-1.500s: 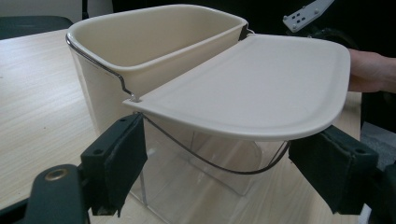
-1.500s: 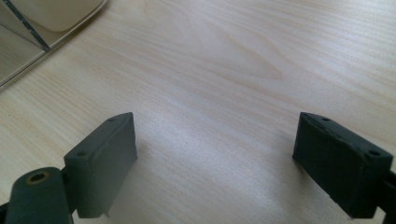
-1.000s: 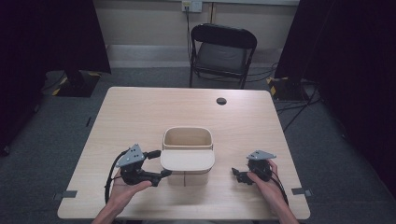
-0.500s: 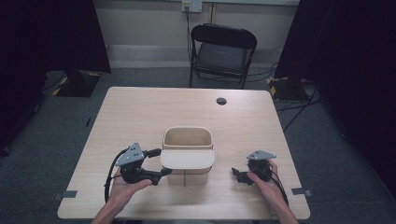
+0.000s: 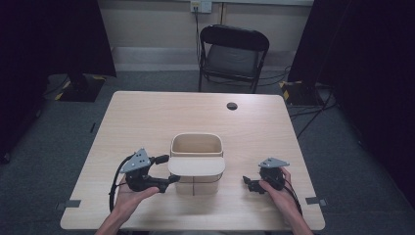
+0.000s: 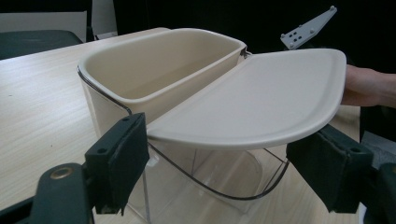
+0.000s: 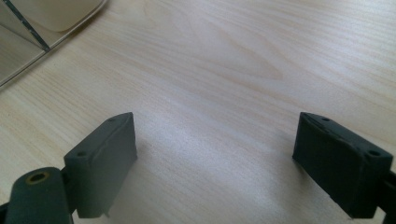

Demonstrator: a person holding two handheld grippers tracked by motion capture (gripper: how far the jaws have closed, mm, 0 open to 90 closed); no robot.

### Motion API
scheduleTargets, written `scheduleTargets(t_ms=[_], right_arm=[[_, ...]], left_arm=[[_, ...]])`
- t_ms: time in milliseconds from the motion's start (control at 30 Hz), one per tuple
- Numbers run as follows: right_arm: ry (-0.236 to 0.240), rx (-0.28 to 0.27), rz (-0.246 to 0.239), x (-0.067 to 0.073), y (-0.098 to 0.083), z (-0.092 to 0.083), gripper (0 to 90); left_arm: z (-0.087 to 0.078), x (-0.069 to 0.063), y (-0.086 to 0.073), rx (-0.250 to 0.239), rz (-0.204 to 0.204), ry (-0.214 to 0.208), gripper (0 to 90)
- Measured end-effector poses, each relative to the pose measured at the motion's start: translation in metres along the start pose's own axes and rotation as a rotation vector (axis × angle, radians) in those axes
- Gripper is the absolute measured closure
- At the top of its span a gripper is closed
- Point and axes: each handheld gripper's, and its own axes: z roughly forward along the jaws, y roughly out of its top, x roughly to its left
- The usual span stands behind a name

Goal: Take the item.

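My left gripper has just been closing its jaws around the near-left corner of the cream plastic hinged lid on the cream bin mid-table — not yet pinching, I judge — while my right gripper rests wide open.

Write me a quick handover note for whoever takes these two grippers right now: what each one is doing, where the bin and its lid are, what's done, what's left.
Left gripper: jaws have just been closing, wide either side of the lid's near edge; whether the pads press on it can't be told.
Right gripper: open, nothing between the jaws, low over bare table right of the bin.
Bin: upright, mid-table, near the front edge. The lid sits over its front half; the back half is open.
Done: left gripper is lined up on the lid.
Left: probably grip the lid and move it.
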Motion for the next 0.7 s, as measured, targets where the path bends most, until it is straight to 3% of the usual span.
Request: scheduleTargets(t_ms=[700], right_arm=[[0.000,0.000,0.000,0.0000,0.0000,0.0000,12.6]], left_arm=[[0.0004,0.0011,0.0029,-0.002,0.001,-0.005,20.7]])
